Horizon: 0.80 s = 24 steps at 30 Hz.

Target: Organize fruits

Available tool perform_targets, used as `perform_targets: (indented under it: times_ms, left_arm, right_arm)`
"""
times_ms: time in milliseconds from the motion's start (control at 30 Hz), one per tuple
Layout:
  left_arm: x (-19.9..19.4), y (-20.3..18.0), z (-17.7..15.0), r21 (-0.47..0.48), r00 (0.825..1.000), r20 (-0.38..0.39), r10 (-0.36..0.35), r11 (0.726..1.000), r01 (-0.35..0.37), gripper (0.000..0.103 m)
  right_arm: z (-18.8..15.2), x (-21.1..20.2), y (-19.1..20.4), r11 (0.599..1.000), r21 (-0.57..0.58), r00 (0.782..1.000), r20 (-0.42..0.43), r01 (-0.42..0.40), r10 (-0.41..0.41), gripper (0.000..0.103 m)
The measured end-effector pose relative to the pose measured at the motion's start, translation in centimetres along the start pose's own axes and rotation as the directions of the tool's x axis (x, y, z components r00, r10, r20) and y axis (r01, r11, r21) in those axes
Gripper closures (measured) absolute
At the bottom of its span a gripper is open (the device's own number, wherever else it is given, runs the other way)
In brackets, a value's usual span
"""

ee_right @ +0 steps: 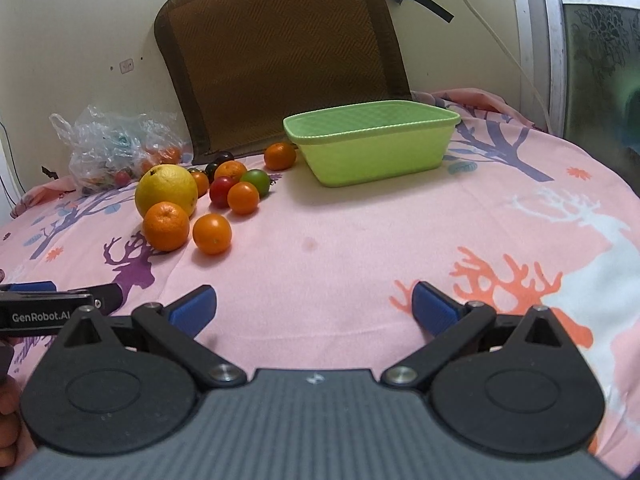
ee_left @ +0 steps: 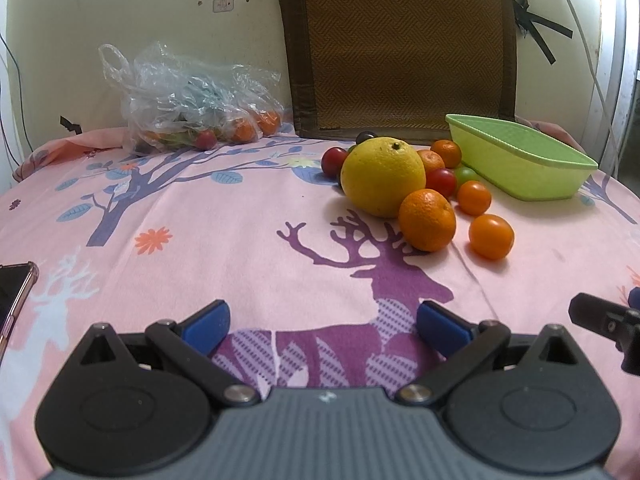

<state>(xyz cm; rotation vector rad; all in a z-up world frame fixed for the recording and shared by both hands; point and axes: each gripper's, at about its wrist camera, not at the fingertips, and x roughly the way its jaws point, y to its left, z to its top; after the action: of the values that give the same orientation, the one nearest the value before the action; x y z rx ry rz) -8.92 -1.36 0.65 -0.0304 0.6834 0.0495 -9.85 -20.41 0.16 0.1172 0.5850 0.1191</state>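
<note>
Nothing is picked yet: this looks like the very start of the sorting, with both tools held low over the pink cloth (ee_right: pixel 320 220) and the fruit untouched. The left gripper (ee_left: pixel 323 326) has its blue pads spread wide and holds nothing; the right gripper (ee_right: pixel 314 308) is spread just as wide and also empty. The fruit lies in a loose heap on the cloth, just left of the green tub (ee_right: pixel 372 140), which sits empty against the brown mat (ee_right: pixel 280 48). In the heap a big yellow citrus (ee_right: pixel 166 190) is the bulkiest piece, with a mandarin (ee_right: pixel 166 226) touching its front and a smooth orange tomato (ee_right: pixel 212 234) just beside that. Behind them sit a red tomato (ee_right: pixel 221 191), a green one (ee_right: pixel 258 181), another orange one (ee_right: pixel 243 198), more mandarins and a dark one or two, partly hidden. A plastic bag (ee_right: pixel 108 148) with more fruit rests at the far left, well apart from the tub. The likely next move is a reach to the nearest loose piece, probably the orange tomato, which stands clear of its neighbours. That calls for bringing the open pads down on either side of it and closing gently, since round, smooth fruit may roll or squirt out, then carrying it over the tub rim.
</note>
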Motion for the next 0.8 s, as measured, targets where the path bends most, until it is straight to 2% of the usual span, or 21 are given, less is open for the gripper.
perform_targets:
  times_ms: [633,800]
  left_arm:
    - [-0.03,0.03,0.06,0.0,1.0,0.002,-0.001,1.0,0.001,0.0]
    - [-0.09,-0.14,0.04,-0.006,1.0,0.01,0.013,1.0,-0.013,0.0]
  right_arm:
    - [-0.01,-0.08,-0.21,1.0,0.013,1.0,0.004,-0.009,0.009,0.0]
    - [-0.06,0.15,0.59,0.999,-0.041,1.0,-0.013,0.028,-0.028,0.0]
